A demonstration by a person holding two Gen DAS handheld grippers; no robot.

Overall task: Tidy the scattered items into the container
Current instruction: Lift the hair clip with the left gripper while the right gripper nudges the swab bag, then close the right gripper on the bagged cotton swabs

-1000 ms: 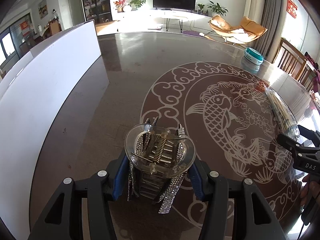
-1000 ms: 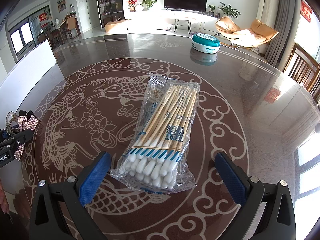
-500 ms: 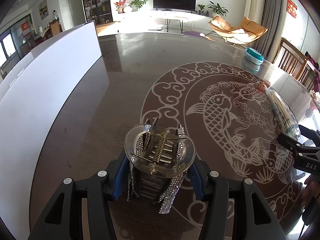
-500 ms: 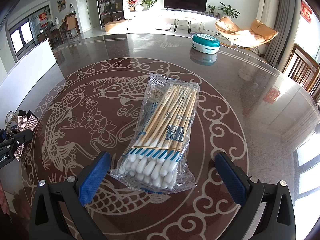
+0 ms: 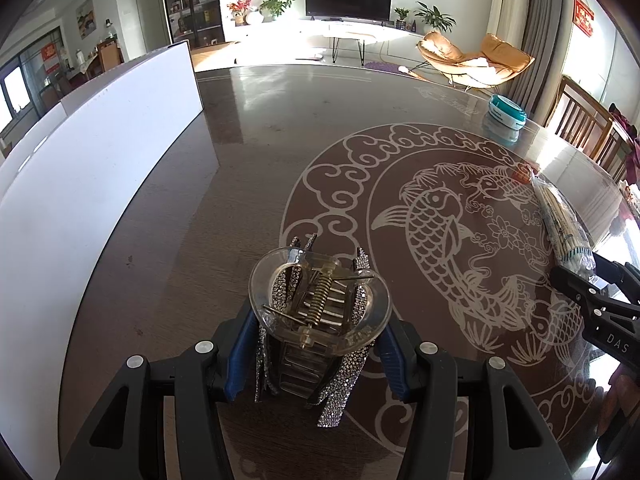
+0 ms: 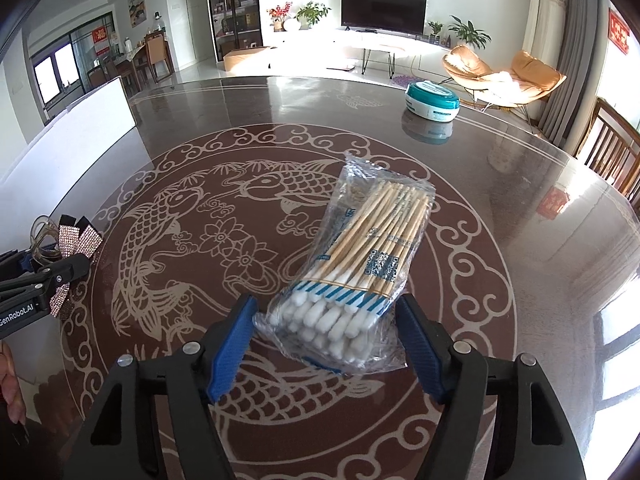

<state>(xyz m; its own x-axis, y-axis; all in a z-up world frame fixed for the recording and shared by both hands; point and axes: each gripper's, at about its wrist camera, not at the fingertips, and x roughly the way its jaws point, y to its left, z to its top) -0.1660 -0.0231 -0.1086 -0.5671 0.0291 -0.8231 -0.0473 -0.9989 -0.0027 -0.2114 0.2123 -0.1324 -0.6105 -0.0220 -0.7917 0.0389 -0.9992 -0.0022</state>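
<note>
My left gripper (image 5: 318,354) is shut on a clear hair claw clip with rhinestone strips (image 5: 320,312), held over the dark table; it also shows in the right wrist view (image 6: 68,248). My right gripper (image 6: 326,334) has closed in on a clear bag of cotton swabs (image 6: 360,264), its blue pads touching the bag's near end on both sides. The bag lies on the table and shows at the right in the left wrist view (image 5: 564,220). A large white container (image 5: 88,184) stands along the table's left side.
A round teal and white tub (image 6: 432,102) sits at the far right of the table (image 6: 240,140). Wooden chairs (image 6: 616,148) stand past the right edge. The white container wall also shows in the right wrist view (image 6: 72,136).
My right gripper's jaws have narrowed from wide open to pressing the near end of the swab bag. My left gripper with the hair clip has stayed in place.
</note>
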